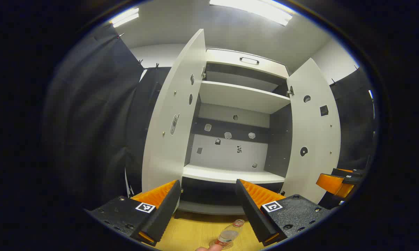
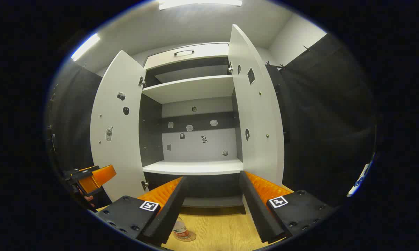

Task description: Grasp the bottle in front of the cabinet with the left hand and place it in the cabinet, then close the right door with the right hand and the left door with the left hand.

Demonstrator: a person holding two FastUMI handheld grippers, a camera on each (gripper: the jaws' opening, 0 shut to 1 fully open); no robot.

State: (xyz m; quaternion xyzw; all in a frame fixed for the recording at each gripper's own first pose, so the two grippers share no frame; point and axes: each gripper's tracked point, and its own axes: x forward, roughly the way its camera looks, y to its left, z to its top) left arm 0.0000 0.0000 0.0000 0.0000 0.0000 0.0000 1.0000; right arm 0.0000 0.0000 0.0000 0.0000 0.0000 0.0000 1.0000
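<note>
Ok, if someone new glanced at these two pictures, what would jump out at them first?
The tall white cabinet straight ahead, its left door and right door swung wide, small stickers dotting its back panel. Next, the open left gripper and right gripper low in front. Last, a clear plastic bottle standing on the wooden surface before the cabinet.

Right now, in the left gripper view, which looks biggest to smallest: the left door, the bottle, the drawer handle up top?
1. Left door, by far.
2. Bottle.
3. Drawer handle.
The last two look close; the bottle lies much nearer the camera, so that order is unsure.
</note>
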